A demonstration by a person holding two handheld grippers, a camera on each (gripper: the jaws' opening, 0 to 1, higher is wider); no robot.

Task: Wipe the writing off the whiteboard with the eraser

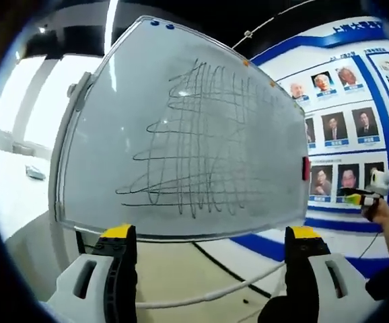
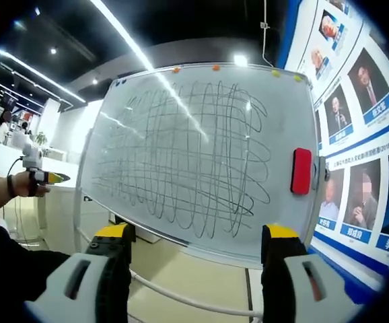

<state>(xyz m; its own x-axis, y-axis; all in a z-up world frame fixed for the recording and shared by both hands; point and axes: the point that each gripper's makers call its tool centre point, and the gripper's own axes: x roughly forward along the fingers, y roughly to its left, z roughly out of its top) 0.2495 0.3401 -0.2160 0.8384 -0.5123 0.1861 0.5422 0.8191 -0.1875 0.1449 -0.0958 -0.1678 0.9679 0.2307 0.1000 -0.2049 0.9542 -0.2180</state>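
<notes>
A whiteboard on a stand is covered with a grid of dark scribbled loops. A red eraser sticks to its right edge. In the right gripper view the same whiteboard faces me, with the red eraser upright near its right frame. My left gripper is open and holds nothing, below the board's lower edge. My right gripper is also open with nothing in it, well short of the board. A hand holds the right gripper out to the right of the board, and another hand holds the left gripper out to its left.
A wall of framed portraits with blue bands stands right of the board, close to its edge. A white cable trails over the pale floor under the board. A white counter lies to the left.
</notes>
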